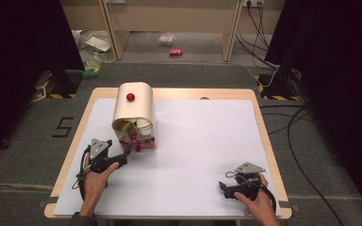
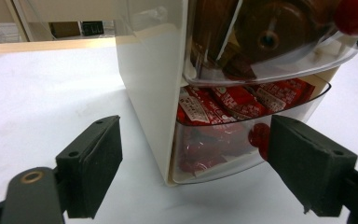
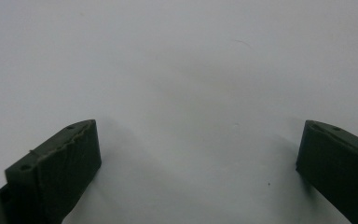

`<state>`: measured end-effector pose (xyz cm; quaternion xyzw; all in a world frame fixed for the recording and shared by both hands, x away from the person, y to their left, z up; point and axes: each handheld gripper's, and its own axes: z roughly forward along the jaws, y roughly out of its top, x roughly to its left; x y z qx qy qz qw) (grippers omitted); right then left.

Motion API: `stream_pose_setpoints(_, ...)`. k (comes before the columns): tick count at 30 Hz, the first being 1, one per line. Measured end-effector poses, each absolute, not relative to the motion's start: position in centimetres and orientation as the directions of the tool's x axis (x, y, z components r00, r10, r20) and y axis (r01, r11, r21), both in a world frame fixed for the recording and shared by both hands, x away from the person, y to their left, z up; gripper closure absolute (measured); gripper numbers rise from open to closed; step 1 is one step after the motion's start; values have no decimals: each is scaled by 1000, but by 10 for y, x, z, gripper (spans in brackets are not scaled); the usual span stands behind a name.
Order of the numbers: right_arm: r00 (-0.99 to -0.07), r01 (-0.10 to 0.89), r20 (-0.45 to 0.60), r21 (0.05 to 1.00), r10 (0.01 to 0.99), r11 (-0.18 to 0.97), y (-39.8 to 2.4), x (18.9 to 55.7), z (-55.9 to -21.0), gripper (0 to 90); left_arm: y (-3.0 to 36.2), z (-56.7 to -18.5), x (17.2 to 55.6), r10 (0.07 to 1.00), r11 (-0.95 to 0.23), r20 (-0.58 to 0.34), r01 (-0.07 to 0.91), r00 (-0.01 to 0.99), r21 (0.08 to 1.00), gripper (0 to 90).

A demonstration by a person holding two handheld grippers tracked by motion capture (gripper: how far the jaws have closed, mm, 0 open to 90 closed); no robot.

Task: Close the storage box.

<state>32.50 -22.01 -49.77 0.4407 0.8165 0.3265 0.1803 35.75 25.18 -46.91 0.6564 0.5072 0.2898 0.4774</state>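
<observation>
Left tool [image 2: 193, 172]: jaws apart, at snack box [image 2: 154, 93] corner | right tool [image 3: 198, 172]: apart, holding nothing

You are working in a recording lab: black curtains [image 1: 23, 56] flank a white-topped table [image 1: 207, 141], cables [image 1: 292, 127] trail over grey carpet [image 1: 23, 155], hazard-taped stand feet [image 1: 271, 92].

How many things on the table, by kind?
Cream storage box with clear drawers: 1
Red knobs: 2, one up top, one on the lower drawer
Grippers: 2, left gripper and right gripper, fingers open
Red snack packets: several, count unclear
Total: 5 plus packets
</observation>
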Motion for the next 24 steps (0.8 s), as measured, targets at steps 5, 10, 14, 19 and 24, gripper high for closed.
stream_pose_setpoints(5, -546, 603, -7, 691, 838, 398, -220, 325, -498, 2, 253, -467, 353, 942, -18, -113, 384, 316, 923, 175)
stream_pose_setpoints(10, -546, 602, -7, 692, 838, 399, -220, 325, -498, 2, 252, -465, 349, 941, -29, -102, 379, 322, 925, 170)
stream_pose_setpoints(14, -547, 601, -8, 692, 837, 399, -220, 325, -498, 3, 252, -464, 346, 940, -33, -100, 379, 326, 925, 168)
stream_pose_setpoints(19, -546, 601, -8, 692, 837, 399, -220, 325, -498, 2, 252, -468, 341, 934, -11, -130, 391, 333, 920, 168)
stream_pose_setpoints(24, -546, 601, -8, 692, 837, 399, -220, 325, -498, 2, 252, -469, 338, 932, -8, -136, 394, 335, 919, 168)
